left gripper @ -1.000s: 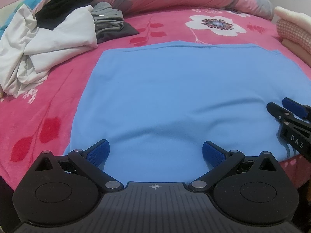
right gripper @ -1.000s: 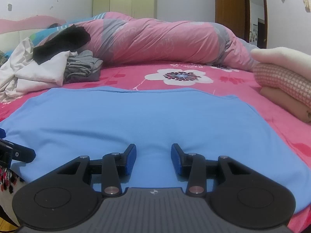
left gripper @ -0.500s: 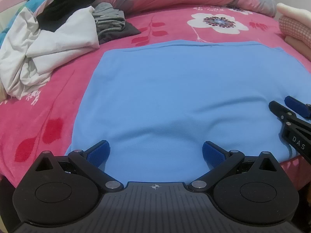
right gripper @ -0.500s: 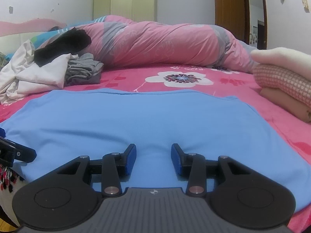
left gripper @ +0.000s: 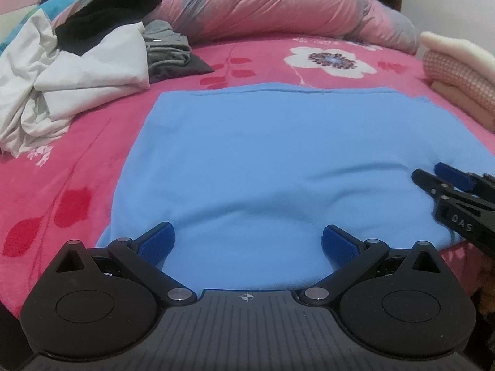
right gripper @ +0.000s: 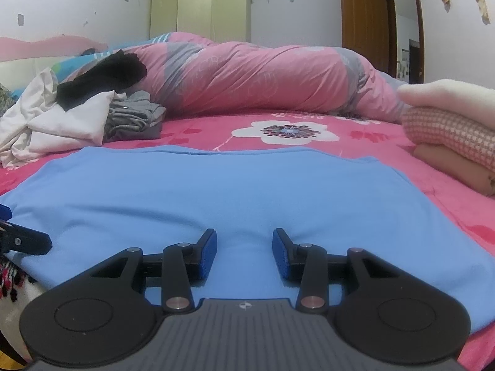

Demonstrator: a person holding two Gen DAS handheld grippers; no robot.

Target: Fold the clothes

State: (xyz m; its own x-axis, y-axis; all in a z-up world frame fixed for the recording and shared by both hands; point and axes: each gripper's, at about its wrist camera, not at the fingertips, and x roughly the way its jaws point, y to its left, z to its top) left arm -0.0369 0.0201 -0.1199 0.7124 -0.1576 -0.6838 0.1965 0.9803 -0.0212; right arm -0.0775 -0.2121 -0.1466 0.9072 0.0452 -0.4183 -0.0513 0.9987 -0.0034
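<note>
We see the blue garment (left gripper: 263, 160) spread flat on the pink bedspread (left gripper: 62, 191), its near edge under both grippers. The left gripper (left gripper: 247, 244) gapes wide and the right gripper (right gripper: 244, 255) stands parted; neither pinches cloth. Beyond the garment's far-left corner lies a loose clothes heap (left gripper: 68, 71), at its far right a folded stack (right gripper: 448, 136), so more folding likely remains. Nothing blocks us.

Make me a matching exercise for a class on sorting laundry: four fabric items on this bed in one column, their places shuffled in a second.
Items:
1. blue garment
2. black garment
3. grey clothes
4. checked pink fabric

Places:
A. in the stack at the right edge
B. spread flat in front of both claws
C. on top of the white pile
D. between the white pile and the pink quilt

Pairs: 1-B, 2-C, 3-D, 4-A
</note>
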